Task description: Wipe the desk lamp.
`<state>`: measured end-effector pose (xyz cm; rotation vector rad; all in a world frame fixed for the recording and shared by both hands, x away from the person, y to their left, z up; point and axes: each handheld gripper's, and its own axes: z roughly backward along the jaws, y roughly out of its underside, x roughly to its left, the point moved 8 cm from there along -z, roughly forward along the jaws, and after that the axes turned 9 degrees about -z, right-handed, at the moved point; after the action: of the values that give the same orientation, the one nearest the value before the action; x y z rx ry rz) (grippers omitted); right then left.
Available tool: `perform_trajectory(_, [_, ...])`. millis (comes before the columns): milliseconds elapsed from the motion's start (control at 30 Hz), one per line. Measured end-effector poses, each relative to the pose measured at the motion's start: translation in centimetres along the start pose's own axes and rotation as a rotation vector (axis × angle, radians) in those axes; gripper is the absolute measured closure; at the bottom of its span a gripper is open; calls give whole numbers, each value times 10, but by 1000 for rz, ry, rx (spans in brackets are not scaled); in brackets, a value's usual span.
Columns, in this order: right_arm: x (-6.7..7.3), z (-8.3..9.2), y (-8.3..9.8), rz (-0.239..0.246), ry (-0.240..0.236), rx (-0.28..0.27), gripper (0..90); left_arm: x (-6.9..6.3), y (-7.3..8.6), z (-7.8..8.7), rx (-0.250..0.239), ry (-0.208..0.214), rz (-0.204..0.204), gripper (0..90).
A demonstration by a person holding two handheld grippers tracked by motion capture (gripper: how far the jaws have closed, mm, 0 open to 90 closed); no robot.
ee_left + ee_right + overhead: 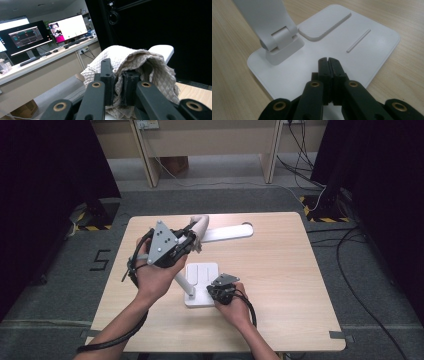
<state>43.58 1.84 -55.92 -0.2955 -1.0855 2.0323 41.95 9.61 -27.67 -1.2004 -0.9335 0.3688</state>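
quilted beige cloth (140, 62) bunched over white lamp head (163, 50).

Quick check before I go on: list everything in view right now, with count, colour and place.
Desk lamp: one, white, arm stretching over mid-table.
Lamp base: one, white, flat on the table near the front.
Cloth: one, beige quilted, draped on the lamp arm.
Table: one, light wood.
Monitors: several, lit, on a far desk.
Left gripper: one, black, shut on the cloth.
Right gripper: one, black, shut, tips at the lamp base.
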Motion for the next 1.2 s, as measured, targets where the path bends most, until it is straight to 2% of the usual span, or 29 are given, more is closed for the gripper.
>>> perform_trajectory(633, [0,0,1,-3,-4,-6,892,-18,-12,-24,19,51,-29,822])
perform_trajectory(833, [0,0,1,-8,-2,-10,892,-24,-16,-33,19,65,-23,822])
perform_trajectory(1200, [0,0,1,-7,-3,-14,892,-36,-24,-45,27,90,-50,822])
